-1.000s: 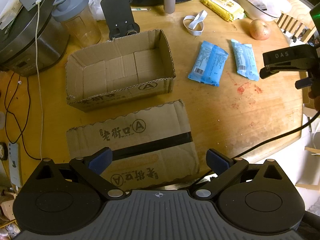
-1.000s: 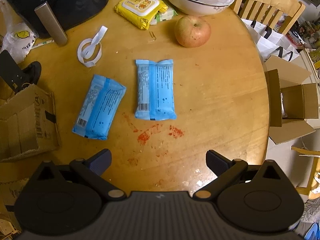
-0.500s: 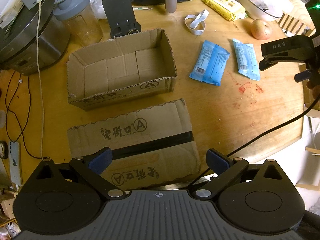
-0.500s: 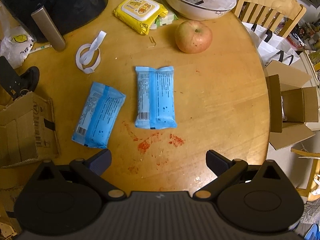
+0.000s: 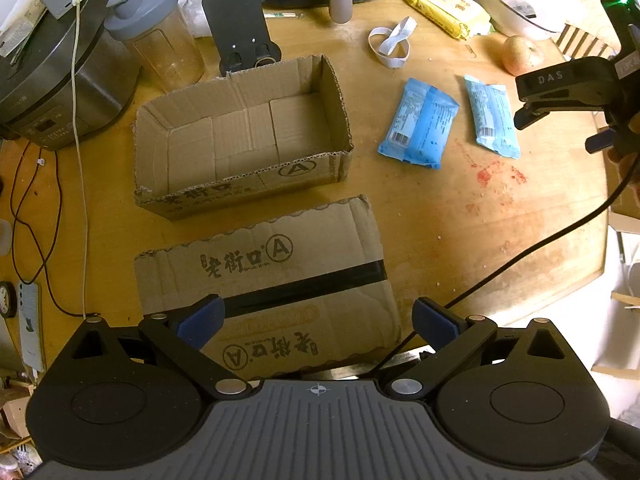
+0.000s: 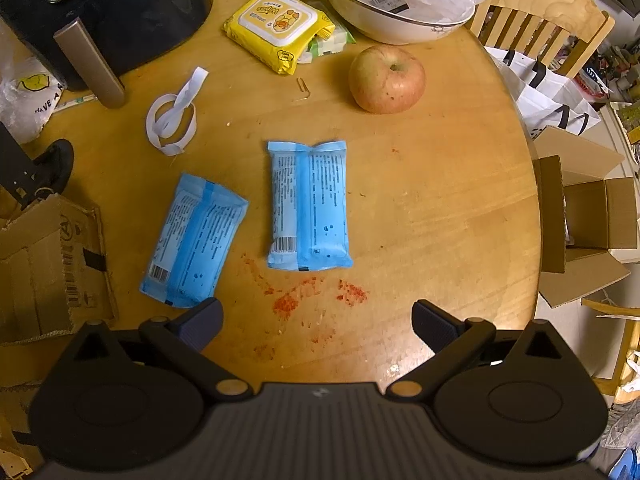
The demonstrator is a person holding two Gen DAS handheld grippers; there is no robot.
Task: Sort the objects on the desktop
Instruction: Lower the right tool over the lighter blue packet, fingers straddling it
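Left gripper point(image 5: 318, 320) fingers wide, empty, above flattened cardboard point(image 5: 276, 280). Right gripper point(image 6: 318, 320) fingers wide, empty, near two blue packets point(image 6: 308, 206) point(image 6: 194, 240) lying flat right of open cardboard box point(image 5: 240, 136).

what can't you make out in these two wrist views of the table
- Left wrist view: near end of the flattened brown cardboard sheet, hidden behind the left gripper.
- Right wrist view: open brown cardboard box, cut off by the left edge.
- Right wrist view: print on both blue plastic packets, too small to read.
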